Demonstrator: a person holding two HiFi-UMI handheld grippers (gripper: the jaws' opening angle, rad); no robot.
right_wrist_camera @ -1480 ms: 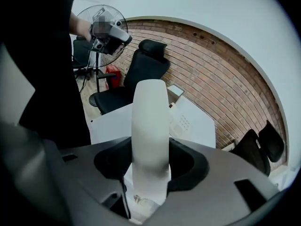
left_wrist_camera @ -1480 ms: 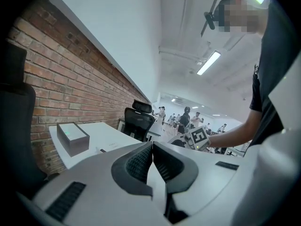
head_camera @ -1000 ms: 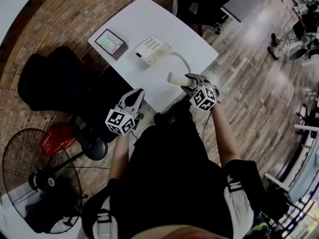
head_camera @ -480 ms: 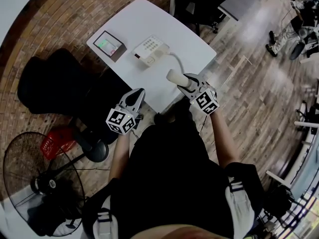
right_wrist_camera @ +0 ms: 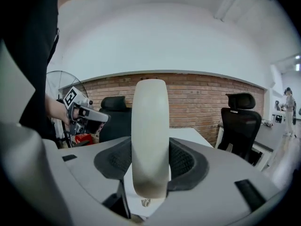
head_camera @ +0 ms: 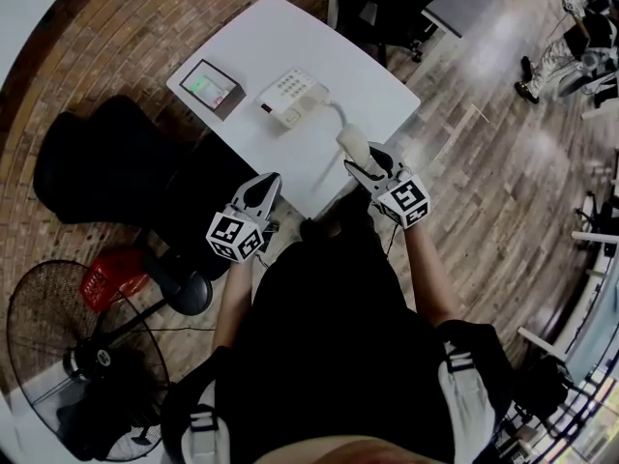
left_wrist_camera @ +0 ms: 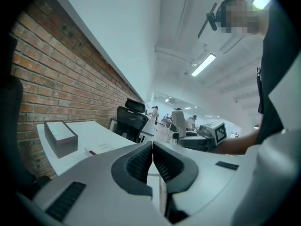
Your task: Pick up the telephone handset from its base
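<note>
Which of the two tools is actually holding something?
The right tool: its jaws clamp the cream handset, lifted clear of the base. The left tool has its jaws shut together, empty.

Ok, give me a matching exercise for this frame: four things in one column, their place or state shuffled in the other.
1 handset
2 telephone base
3 left gripper
4 grey box

A on the table, keypad up
B jaws together, nothing between them
C clamped in the right gripper, off the base
D near the table's left corner, green top

Pairs: 1-C, 2-A, 3-B, 4-D
</note>
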